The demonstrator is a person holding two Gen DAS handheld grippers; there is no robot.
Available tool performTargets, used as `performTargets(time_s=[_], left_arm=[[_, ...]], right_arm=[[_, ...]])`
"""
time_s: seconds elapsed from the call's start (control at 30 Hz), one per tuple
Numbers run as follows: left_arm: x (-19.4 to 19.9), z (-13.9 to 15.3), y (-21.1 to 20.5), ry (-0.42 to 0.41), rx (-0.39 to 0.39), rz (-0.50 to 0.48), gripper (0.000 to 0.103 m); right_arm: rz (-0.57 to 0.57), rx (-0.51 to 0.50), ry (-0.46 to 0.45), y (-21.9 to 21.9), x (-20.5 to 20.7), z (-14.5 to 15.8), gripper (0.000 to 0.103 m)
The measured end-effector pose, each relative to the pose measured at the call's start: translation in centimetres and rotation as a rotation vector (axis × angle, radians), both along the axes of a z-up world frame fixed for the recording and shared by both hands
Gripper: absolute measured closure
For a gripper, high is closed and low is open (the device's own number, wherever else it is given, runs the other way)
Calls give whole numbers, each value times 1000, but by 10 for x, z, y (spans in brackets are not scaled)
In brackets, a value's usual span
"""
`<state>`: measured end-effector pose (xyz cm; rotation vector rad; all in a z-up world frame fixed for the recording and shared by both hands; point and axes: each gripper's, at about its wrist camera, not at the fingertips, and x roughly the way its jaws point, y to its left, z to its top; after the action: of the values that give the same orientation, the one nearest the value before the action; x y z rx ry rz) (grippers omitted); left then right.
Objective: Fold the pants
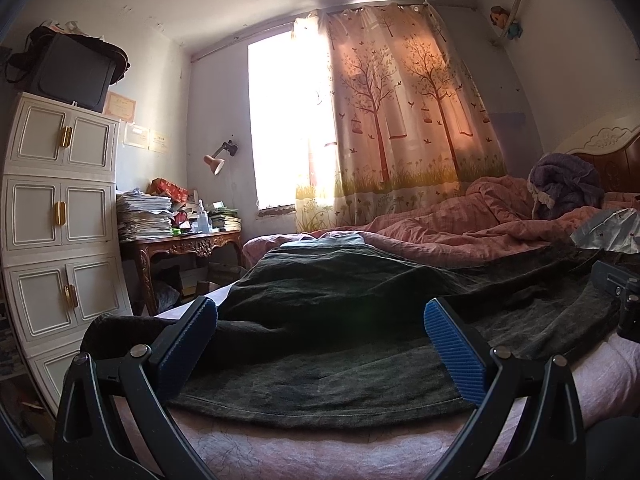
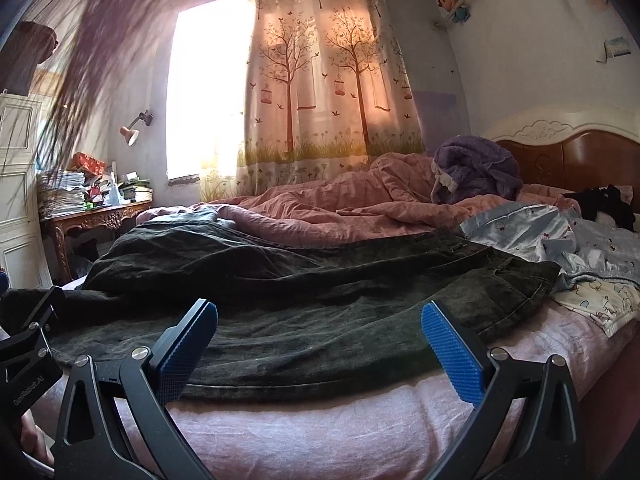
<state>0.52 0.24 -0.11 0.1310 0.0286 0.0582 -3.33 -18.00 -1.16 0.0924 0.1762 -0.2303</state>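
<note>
Lying rumpled: dark pants (image 1: 340, 320), perhaps denim | left claw (image 1: 320, 344) released | right claw (image 2: 320, 344) released

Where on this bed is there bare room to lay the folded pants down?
Only the pink sheet strip along the near edge, between the dark pants and both open grippers, is bare. Beyond the pants the pink quilt is bunched; to the right, light printed clothes crowd the space.

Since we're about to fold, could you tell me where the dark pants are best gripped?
Probably along the near long edge of the pants, from the bed's front: it lies flat, and both the left gripper and right gripper face it open.
</note>
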Motion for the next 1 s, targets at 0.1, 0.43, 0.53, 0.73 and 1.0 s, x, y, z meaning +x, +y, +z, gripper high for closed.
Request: performTargets(time_s=[0.1, 0.43, 0.53, 0.73, 1.0], left_arm=[[2, -2, -3, 13, 5, 3, 0], [-2, -4, -6, -8, 23, 24, 0], [-3, -3, -6, -10, 23, 30, 0], [-6, -3, -10, -25, 46, 41, 0], [-8, -3, -16, -37, 78, 56, 0]], right_arm=[[14, -17, 25, 3, 5, 0, 0], [6, -23, 15, 4, 3, -1, 0], [3, -28, 14, 4, 2, -1, 0], [6, -35, 15, 4, 2, -1, 0], [5, -34, 18, 5, 2, -2, 0]])
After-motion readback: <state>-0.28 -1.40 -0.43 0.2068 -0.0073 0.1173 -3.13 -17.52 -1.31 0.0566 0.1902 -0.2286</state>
